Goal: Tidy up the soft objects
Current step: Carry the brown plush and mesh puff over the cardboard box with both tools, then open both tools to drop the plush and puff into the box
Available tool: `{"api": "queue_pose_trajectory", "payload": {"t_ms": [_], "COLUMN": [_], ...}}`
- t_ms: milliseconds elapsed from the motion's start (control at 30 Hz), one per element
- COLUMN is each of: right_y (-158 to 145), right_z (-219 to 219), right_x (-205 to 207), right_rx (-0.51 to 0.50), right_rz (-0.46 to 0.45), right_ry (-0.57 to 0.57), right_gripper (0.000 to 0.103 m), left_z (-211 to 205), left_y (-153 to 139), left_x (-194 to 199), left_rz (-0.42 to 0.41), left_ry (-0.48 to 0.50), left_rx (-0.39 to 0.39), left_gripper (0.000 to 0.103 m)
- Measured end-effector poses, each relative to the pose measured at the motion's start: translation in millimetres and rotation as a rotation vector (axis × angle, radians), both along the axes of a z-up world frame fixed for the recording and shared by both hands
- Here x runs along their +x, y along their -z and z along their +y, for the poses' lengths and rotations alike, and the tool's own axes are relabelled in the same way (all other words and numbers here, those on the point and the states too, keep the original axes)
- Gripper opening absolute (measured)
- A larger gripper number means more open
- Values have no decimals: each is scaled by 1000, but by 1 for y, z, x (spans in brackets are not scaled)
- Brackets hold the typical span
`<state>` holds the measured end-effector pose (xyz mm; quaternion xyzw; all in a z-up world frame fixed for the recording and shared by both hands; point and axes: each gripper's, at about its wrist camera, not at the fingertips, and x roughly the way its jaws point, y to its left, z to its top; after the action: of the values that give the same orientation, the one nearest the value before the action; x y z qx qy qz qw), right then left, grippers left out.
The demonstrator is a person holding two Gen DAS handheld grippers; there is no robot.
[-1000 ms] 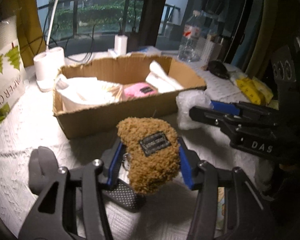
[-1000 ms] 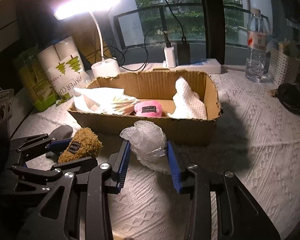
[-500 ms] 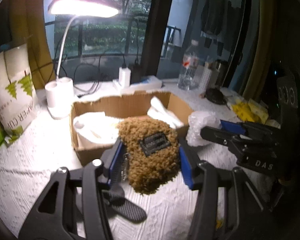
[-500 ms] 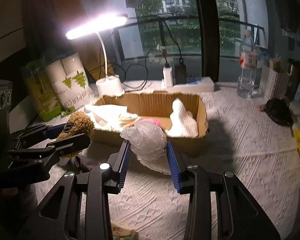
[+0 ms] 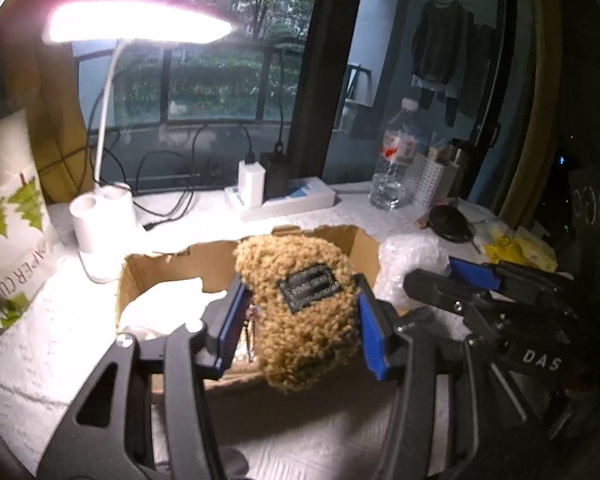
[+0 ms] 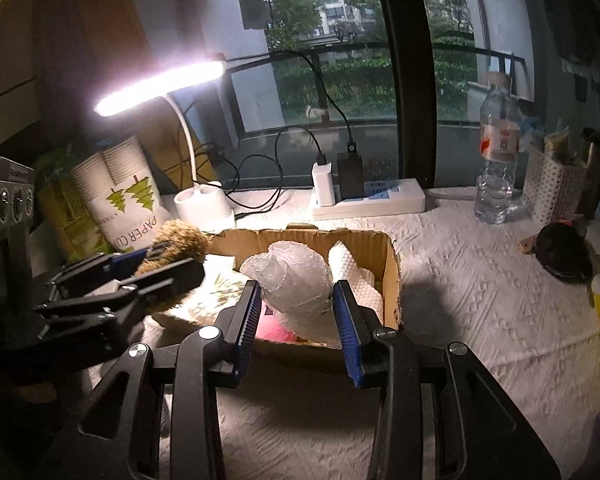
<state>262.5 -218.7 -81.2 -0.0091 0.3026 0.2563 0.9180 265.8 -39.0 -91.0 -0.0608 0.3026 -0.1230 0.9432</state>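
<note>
My left gripper (image 5: 298, 316) is shut on a brown fuzzy pouch (image 5: 300, 304) with a dark label, held above the near edge of the open cardboard box (image 5: 164, 268). My right gripper (image 6: 296, 308) is shut on a crumpled wad of clear bubble wrap (image 6: 292, 276), held above the same box (image 6: 392, 280). In the right wrist view the left gripper (image 6: 140, 276) with the pouch (image 6: 176, 240) hovers over the box's left end. The box holds white paper (image 5: 160, 308), a pink pouch (image 6: 272, 328) and a white foam sheet (image 6: 356, 276).
A lit desk lamp (image 6: 160, 84) stands behind the box, with a paper cup pack (image 6: 128, 204) to its left. A power strip (image 6: 368, 200) and a water bottle (image 6: 496, 160) stand at the back. A black object (image 6: 560, 252) lies right. A white textured cloth (image 6: 480, 312) covers the table.
Both grippers have risen from the table and moved forward over the box, each carrying its object. The pouch and the bubble wrap now hang above the box.
</note>
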Motion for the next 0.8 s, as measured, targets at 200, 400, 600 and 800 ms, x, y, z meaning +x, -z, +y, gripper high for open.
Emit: {"api": "queue_pose_trajectory", "payload": {"t_ms": [200, 400, 600, 800], "right_y": [14, 27, 32, 26], "right_z": [6, 8, 6, 7], "right_x": [21, 37, 45, 38], "right_rx": [-5, -12, -10, -27], "right_rz": [41, 88, 106, 83], "right_ry": [-12, -11, 12, 17], "right_gripper": [39, 42, 56, 57], "left_z": [-1, 1, 8, 18], "left_y": [17, 33, 37, 27], "left_x": [22, 34, 37, 27], "left_rz": [46, 101, 117, 95], "left_ry": [-11, -18, -50, -53], "left_rx": [-13, -33, -36, -62], "left_gripper": [52, 57, 72, 77]}}
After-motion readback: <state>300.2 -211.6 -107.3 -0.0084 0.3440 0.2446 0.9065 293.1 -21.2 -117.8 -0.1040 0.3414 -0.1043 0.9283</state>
